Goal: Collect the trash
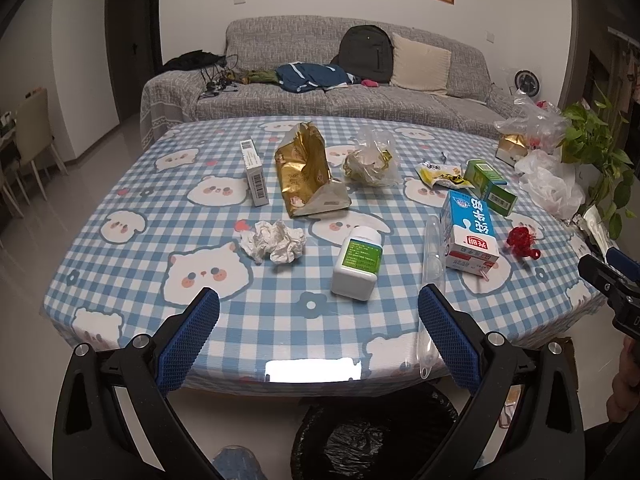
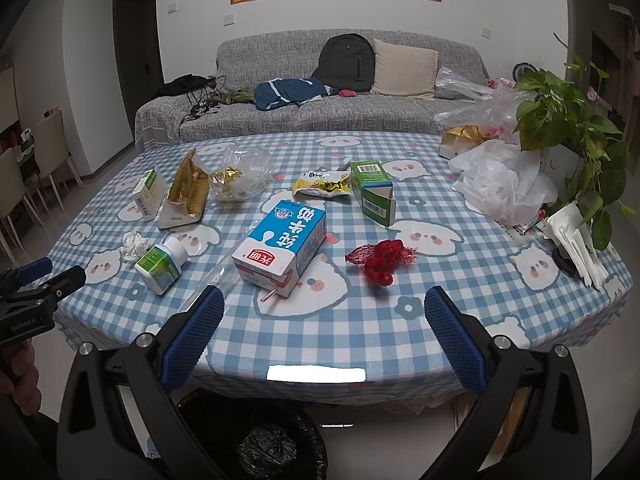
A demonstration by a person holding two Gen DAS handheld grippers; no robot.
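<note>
Trash lies on the checked table (image 1: 140, 288). In the left wrist view: crumpled tissue (image 1: 274, 241), white pill bottle (image 1: 356, 264), gold bag (image 1: 306, 172), white box (image 1: 255, 174), milk carton (image 1: 470, 232), red net (image 1: 522, 240). My left gripper (image 1: 318, 312) is open and empty over the near edge. In the right wrist view: milk carton (image 2: 280, 246), red net (image 2: 380, 260), green box (image 2: 374, 192), yellow wrapper (image 2: 322, 186), pill bottle (image 2: 162, 264). My right gripper (image 2: 324, 312) is open and empty, short of the carton. A black-lined bin (image 1: 372, 436) (image 2: 252, 436) stands below the table edge.
Plastic bags (image 2: 500, 184) and a potted plant (image 2: 568, 120) crowd the table's right side, with folded napkins (image 2: 576, 240) near them. A clear bag with wrappers (image 1: 370, 160) lies mid-table. A clear plastic sleeve (image 1: 432, 264) hangs over the near edge. A grey sofa (image 1: 320, 92) stands behind the table.
</note>
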